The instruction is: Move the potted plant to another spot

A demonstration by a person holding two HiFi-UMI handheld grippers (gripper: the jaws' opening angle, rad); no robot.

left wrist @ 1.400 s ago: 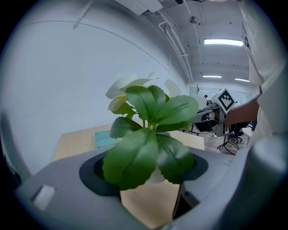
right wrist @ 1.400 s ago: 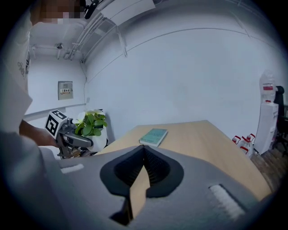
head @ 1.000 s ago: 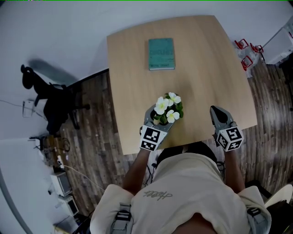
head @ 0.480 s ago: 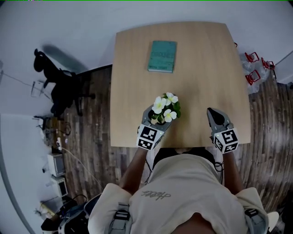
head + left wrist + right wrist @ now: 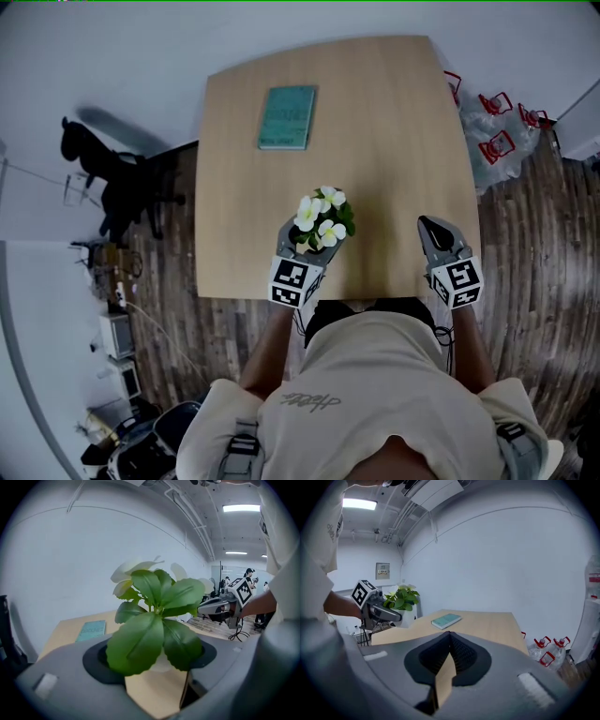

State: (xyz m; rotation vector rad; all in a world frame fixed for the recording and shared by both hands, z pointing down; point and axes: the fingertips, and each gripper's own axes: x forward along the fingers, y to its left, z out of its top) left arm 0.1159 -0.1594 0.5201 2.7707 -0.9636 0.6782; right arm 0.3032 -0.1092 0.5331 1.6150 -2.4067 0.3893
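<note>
Potted plant (image 5: 319, 223) in the left gripper (image 5: 309, 239), by the surface's (image 5: 394, 122) near edge.
Jaws wide, clamped round the pot, left of the edge's middle. Right gripper (image 5: 434, 228), jaws together and empty, hovers near the near right corner.
</note>
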